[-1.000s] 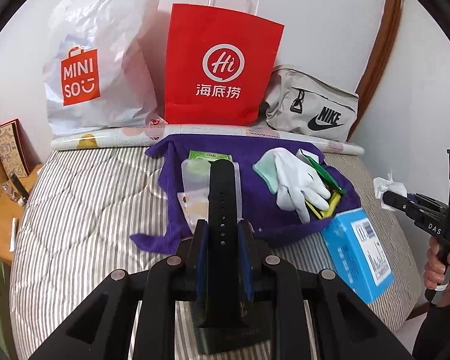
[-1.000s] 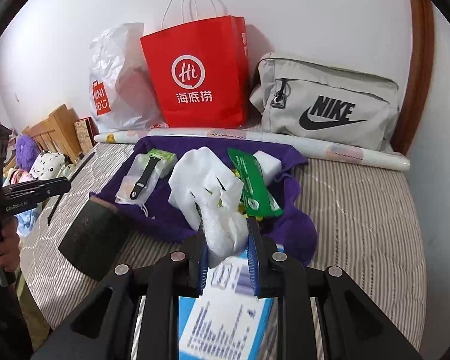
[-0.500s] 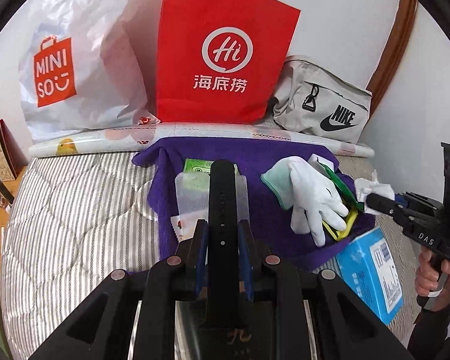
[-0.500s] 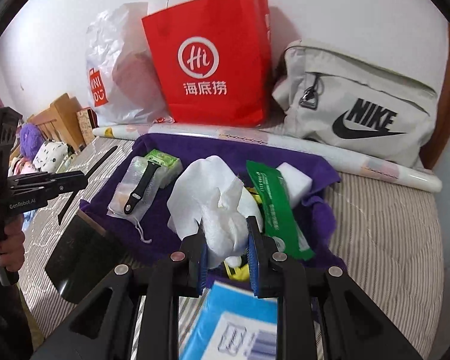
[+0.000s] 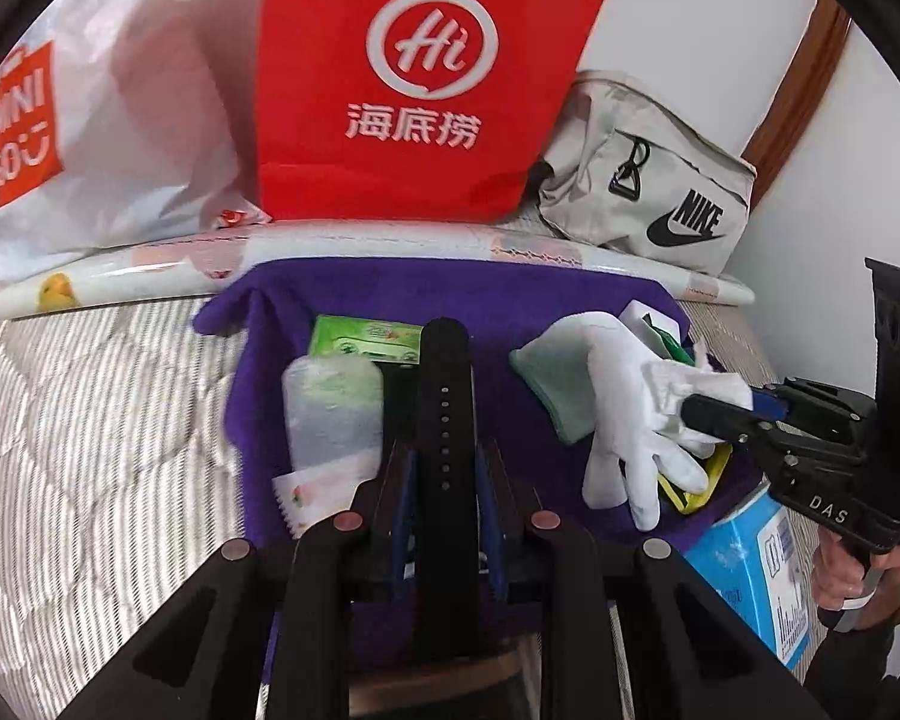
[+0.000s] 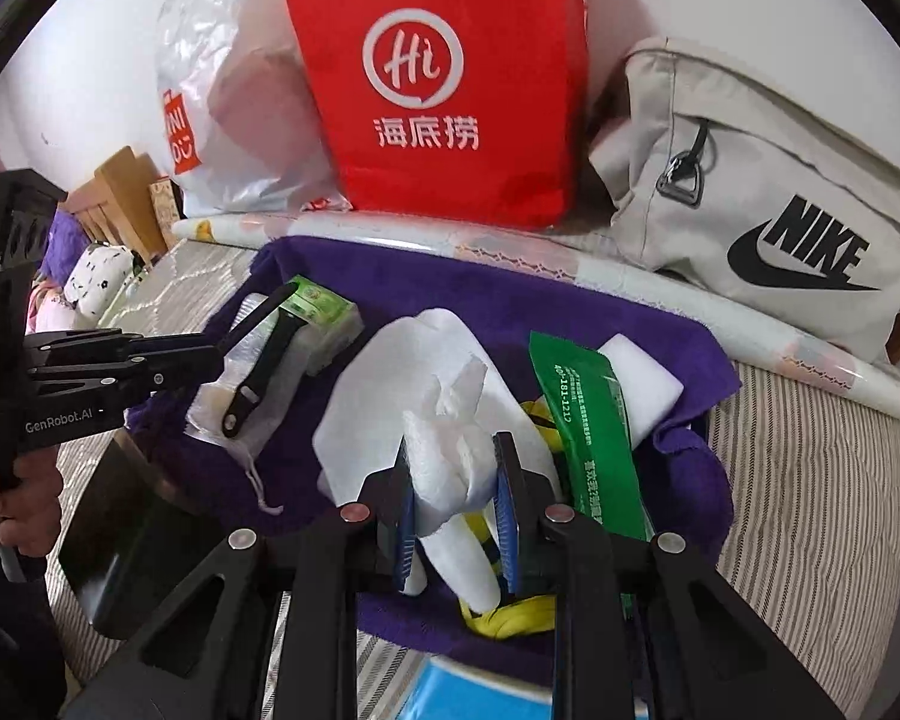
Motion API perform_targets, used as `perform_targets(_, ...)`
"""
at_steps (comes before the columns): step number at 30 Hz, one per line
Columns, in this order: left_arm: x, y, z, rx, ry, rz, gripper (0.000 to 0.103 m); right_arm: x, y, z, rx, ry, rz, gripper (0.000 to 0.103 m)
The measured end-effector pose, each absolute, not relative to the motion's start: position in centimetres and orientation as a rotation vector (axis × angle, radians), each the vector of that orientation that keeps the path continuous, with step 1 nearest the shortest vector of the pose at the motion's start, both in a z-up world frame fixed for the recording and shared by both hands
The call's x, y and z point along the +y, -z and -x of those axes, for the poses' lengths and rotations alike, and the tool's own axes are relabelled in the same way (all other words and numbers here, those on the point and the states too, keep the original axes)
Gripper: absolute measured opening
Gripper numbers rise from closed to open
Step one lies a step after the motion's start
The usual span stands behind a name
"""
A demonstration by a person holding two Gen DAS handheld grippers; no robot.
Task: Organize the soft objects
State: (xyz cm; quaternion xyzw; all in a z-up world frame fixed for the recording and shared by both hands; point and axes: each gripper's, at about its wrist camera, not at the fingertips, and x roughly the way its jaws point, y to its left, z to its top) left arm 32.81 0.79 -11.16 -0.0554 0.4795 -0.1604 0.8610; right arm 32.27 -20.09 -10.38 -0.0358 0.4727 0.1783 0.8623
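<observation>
Left gripper is clamped on a black watch strap, held above the purple towel on the striped bed. Right gripper pinches a crumpled white tissue over the same towel, apparently just above the white glove.

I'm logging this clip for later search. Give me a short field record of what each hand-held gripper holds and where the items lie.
left hand-held gripper: shut on black strap
right hand-held gripper: shut on white tissue
surface: purple towel on striped bed
on towel: white glove, green packet
behind: red bag, grey bag
</observation>
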Motion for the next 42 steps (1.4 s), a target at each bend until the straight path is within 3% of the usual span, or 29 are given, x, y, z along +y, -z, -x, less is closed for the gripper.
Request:
perform_targets(13, -1.0, 12.9, -34.9, 1.069, 0.332, 0.101, 0.020, -20.0, 11.7, -33.2, 1.026, -0.378, 0.094, 0.024)
perform_targets(19, -1.0, 12.9, -34.9, 1.090, 0.321, 0.091, 0.020, -19.8, 11.6, -33.1, 1.024, -0.385, 0.110, 0.033)
perform_targets(23, -0.6, 12.5, -34.6, 1.089, 0.313, 0.096, 0.027, -19.8, 11.5, -32.8, 1.024, -0.385, 0.117, 0.043)
perform_targets(27, -0.3, 11.7, -33.9, 1.083, 0.303, 0.085, 0.046, -19.8, 11.1, -32.4, 1.023, -0.377, 0.124, 0.056)
perform_targets(30, -0.1, 11.1, -33.2, 1.078, 0.300, 0.084, 0.048, -19.9, 10.5, -31.9, 1.006, -0.364, 0.131, 0.067)
perform_targets(35, 0.4, 10.3, -31.8, 1.081, 0.283, 0.087, 0.054, -20.5, 9.7, -31.4, 0.994, -0.307, 0.134, 0.075)
perform_targets(42, 1.2, 8.9, -29.4, 1.064, 0.276, 0.091, 0.060, -21.9, 8.7, -30.2, 0.970, -0.234, 0.152, 0.077)
